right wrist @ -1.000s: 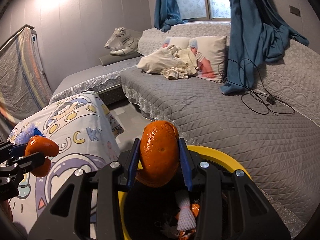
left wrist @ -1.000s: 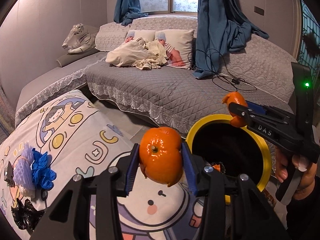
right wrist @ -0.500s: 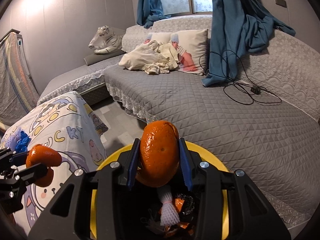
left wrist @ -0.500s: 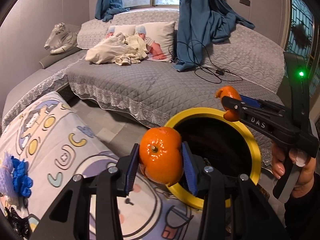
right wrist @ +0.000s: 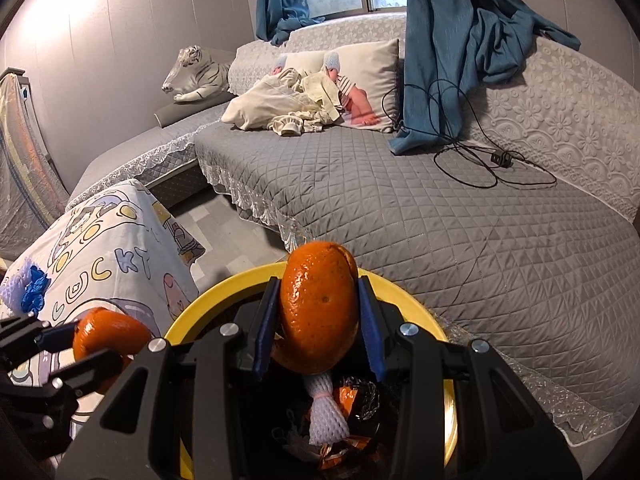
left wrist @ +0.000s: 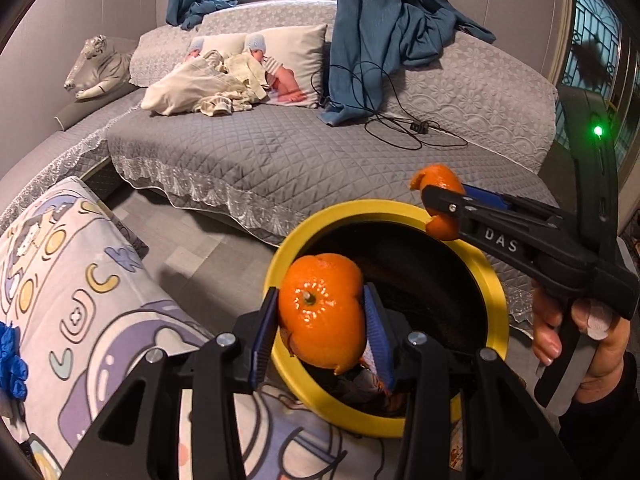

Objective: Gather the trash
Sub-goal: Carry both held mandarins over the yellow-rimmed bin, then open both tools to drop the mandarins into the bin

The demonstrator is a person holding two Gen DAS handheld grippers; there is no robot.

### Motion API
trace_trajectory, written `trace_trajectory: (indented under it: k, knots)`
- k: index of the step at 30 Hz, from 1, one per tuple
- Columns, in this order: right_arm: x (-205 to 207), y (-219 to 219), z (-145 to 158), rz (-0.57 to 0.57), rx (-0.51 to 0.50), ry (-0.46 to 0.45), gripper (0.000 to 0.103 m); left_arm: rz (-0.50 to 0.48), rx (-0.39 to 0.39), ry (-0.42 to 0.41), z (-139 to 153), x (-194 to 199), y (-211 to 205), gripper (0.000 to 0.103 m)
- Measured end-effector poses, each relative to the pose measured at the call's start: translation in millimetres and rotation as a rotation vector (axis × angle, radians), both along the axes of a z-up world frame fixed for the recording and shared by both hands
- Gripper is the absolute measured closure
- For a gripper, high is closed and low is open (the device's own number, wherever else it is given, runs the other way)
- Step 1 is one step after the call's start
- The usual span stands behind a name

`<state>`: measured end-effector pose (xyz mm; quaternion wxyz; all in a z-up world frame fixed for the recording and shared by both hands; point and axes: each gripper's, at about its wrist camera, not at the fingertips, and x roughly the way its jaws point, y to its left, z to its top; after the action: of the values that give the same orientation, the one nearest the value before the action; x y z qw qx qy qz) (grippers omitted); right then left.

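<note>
My left gripper point(left wrist: 322, 316) is shut on an orange peel point(left wrist: 320, 312) and holds it over the near-left rim of the yellow-rimmed trash bin point(left wrist: 492, 312). My right gripper point(right wrist: 318, 320) is shut on a second orange peel point(right wrist: 318, 316) above the bin's opening point(right wrist: 208, 300). In the left wrist view the right gripper point(left wrist: 440, 208) with its peel point(left wrist: 440, 178) is over the bin's far rim. In the right wrist view the left gripper's peel point(right wrist: 108, 334) is at the lower left. Inside the bin lie a white foam net point(right wrist: 326, 416) and orange scraps.
A table with a cartoon cloth point(left wrist: 80, 280) stands left of the bin, with a blue glove point(left wrist: 10, 360) and white foam net point(right wrist: 12, 292) on it. A grey quilted sofa point(left wrist: 280, 152) lies behind, with pillows, a black cable point(left wrist: 400, 132) and a blue curtain point(left wrist: 372, 40).
Both grippers have moved toward and over the bin, each still holding its peel. The left gripper's peel has gone from over the table to the bin's rim.
</note>
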<state>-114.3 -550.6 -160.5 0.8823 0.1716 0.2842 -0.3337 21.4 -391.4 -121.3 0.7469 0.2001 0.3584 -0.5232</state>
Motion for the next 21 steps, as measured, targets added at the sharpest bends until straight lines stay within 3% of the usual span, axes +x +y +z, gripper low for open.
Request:
trace_trajectory:
  k: [17,21]
  knots:
    - [1.3,-10.0,-7.5,-0.02,0.026,0.006,0.066,-0.033,0.021,0.038,-11.7,-6.6,-21.9,0.063]
    - [-0.2,-12.3,-8.6,-0.042,0.035,0.014,0.064,-0.043,0.011,0.054,-10.1,-6.9,-20.4,0.059]
